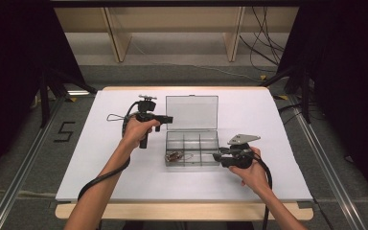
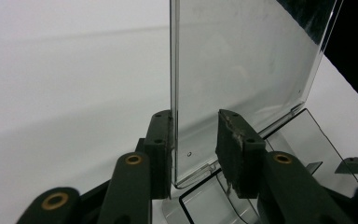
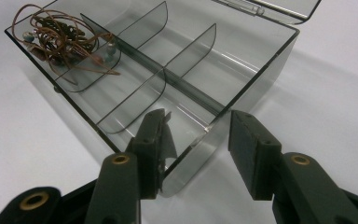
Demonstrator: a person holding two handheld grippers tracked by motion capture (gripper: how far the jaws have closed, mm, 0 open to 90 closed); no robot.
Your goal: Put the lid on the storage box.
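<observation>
Left gripper (image 2: pixel 195 149) straddles the raised lid (image 2: pixel 242 70), jaws parted. Right gripper (image 3: pixel 196 154), also parted, brackets the clear box (image 3: pixel 261 60) at its near right corner. Looks light, stiff and slippery, so I'd grab edges.

The tangled brown item (image 3: pixel 63 39) in the box (image 3: pixel 261 74) is unidentifiable.

White table (image 1: pixel 268 124); wooden shelving (image 1: pixel 172 28); floor cables (image 1: pixel 263 48).

We note a white surface (image 1: pixel 268 143) on a pale wood base under both tools. Beyond the tools: grey carpet floor (image 1: pixel 172 74), light wooden shelving (image 1: pixel 172 28), loose black cables (image 1: pixel 263 43). Black curtains (image 1: pixel 9 72) flank either side. Metal floor rails (image 1: pixel 24 163) run outboard; a "5" mark (image 1: pixel 64 132) lies left of the left tool.
</observation>
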